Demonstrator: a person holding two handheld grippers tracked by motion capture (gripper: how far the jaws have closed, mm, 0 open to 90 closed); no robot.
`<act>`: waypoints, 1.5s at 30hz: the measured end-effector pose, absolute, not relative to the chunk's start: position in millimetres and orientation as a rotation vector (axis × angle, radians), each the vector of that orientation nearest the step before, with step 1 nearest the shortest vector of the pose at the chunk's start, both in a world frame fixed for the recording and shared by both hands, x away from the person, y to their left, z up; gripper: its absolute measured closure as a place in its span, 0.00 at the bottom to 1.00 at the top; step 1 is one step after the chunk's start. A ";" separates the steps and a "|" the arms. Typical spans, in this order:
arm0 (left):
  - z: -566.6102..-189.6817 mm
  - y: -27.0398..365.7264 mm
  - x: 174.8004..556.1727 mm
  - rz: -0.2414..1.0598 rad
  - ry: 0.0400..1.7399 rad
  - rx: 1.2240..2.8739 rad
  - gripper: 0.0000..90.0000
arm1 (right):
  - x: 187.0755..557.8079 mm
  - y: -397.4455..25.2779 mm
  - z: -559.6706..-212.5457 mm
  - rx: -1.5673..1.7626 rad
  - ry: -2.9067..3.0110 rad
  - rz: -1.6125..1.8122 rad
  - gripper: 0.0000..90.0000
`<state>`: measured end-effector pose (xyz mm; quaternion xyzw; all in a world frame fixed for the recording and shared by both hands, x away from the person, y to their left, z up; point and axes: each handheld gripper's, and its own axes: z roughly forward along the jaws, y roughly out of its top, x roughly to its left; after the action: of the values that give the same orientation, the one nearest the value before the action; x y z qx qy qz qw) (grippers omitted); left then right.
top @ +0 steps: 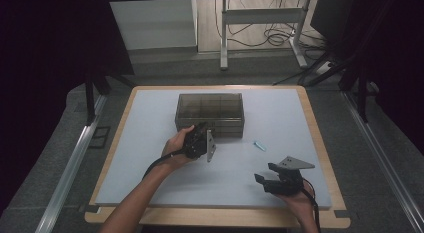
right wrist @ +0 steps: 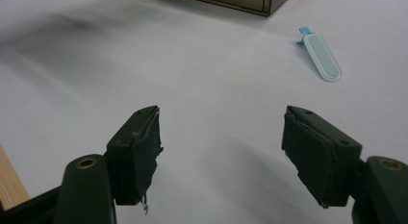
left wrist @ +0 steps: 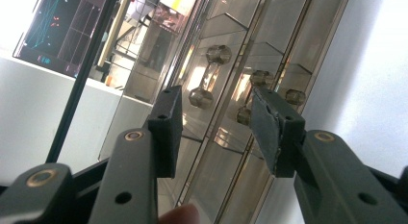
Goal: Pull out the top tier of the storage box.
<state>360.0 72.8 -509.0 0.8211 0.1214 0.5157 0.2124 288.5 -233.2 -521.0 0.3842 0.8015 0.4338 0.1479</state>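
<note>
Pale grey-white mat on a wood-edged table (top: 320, 143) takes up the middle of the high view, with grey carpet around it and a tangle of cables at the top of the frame by a white desk frame.

Counting what's on the mat: one smoky see-through drawer box (top: 210, 114) sitting in the upper middle, one small light-blue tag-like piece (top: 259, 145) lying flat just right of centre, and two grippers.

Left gripper (top: 202, 135) is up against the lower front of the box, tipped on its side in the hand. In the left gripper view its two jaws are spread wide with nothing between them, and they point straight at the box front (left wrist: 231, 84), where I count about four little round knobs (left wrist: 219, 54). Can't tell if the jaw tips are actually touching the front or just hovering close.

Right gripper (top: 266, 173) sits in the lower right of the frame, well apart from the box. In the right gripper view both jaws are wide open, empty, over bare mat, with the blue piece (right wrist: 322, 56) at the upper right, ahead of the jaws, and one corner of the box (right wrist: 250, 2) at the top edge.
</note>
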 end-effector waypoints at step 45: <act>-517.3 59.4 361.5 1.593 0.345 2.252 0.82 | 288.3 -233.8 -520.5 1.106 2.299 1.253 0.32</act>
<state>361.5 59.4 -517.3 0.7969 0.1221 0.5637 0.1799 288.3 -233.8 -520.5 0.3847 0.7997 0.4361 0.1492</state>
